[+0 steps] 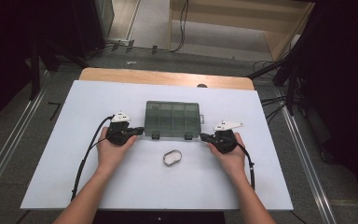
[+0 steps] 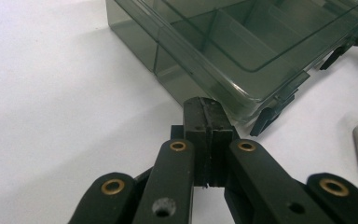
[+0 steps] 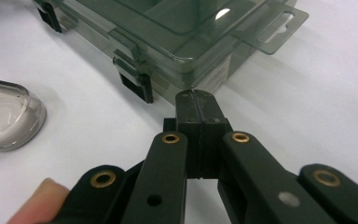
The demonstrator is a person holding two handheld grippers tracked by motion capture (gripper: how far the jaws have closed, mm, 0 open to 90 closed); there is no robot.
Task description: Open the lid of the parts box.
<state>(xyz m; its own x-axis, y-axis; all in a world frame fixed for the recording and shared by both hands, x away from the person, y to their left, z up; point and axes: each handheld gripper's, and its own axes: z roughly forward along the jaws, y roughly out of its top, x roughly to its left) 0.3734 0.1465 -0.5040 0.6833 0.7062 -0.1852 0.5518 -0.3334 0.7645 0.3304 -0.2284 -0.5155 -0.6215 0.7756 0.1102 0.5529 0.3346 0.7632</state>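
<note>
The left tongs [image 2: 204, 122] are seen pressed shut with nothing between them, their tip set at the near left corner of the smoked plastic compartment box [image 1: 173, 119]; the right tongs [image 3: 197, 114] are likewise closed and empty, their tip at the box's near right corner, just beside one of the two front latches [image 3: 134, 83]. The box is found lying flat and closed at the middle of the white table [image 1: 46, 154], both latches seemingly fastened, with a small clear oval container [image 1: 172, 157] resting just in front of it, apart from both tongs. The step in hand is judged to be the approach to opening the box: the corners are flanked, but no latch is yet taken. The next move would call for a tong tip to be brought under a latch and levered up while the box is steadied by the other. Both forearms are extended from the near edge, the hands [image 1: 112, 151] wrapped low around the handles, angled inward toward each other
</note>
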